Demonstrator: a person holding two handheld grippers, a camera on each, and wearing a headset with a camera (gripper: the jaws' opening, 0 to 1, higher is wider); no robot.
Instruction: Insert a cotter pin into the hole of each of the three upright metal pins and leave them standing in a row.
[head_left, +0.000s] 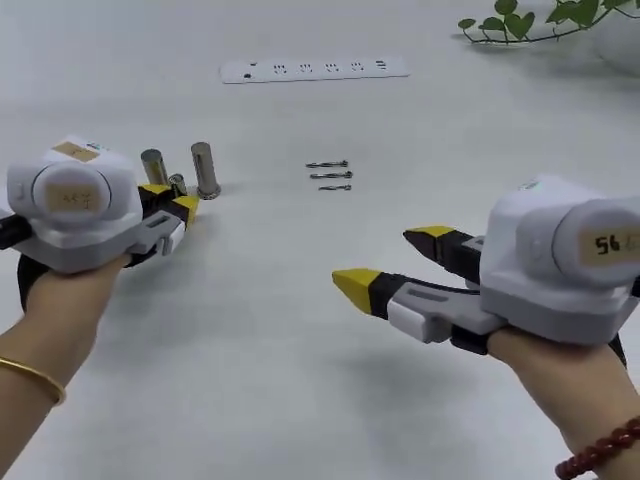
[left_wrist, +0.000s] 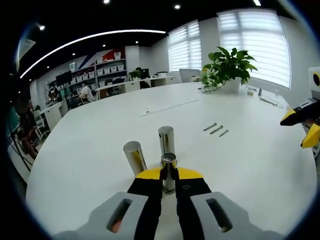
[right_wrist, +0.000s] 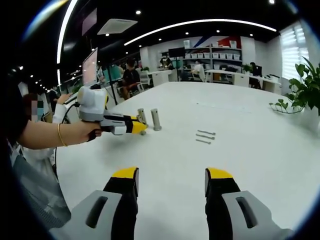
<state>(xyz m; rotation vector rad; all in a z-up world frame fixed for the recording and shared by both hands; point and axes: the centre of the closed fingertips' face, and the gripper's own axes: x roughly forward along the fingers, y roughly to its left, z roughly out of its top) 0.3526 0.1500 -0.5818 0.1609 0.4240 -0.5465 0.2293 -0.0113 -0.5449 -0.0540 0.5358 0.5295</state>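
Note:
Three upright metal pins stand at the left: a tall one (head_left: 205, 170), a second (head_left: 153, 165), and a shorter one (head_left: 178, 184) between them. My left gripper (head_left: 172, 206) is shut on the short pin (left_wrist: 168, 162), which stands between its yellow tips (left_wrist: 168, 176); the other two pins (left_wrist: 135, 156) (left_wrist: 166, 140) stand just beyond. Three cotter pins (head_left: 331, 175) lie in a stack on the white table, right of the metal pins. My right gripper (head_left: 393, 256) hovers open and empty over the near table, jaws wide apart (right_wrist: 171, 175), pointing towards the cotter pins (right_wrist: 205, 136).
A white power strip (head_left: 313, 69) lies at the far side of the table (head_left: 300, 350). A green plant (head_left: 530, 20) trails at the far right corner. In the right gripper view a hand (right_wrist: 75, 134) holds the left gripper (right_wrist: 136, 128).

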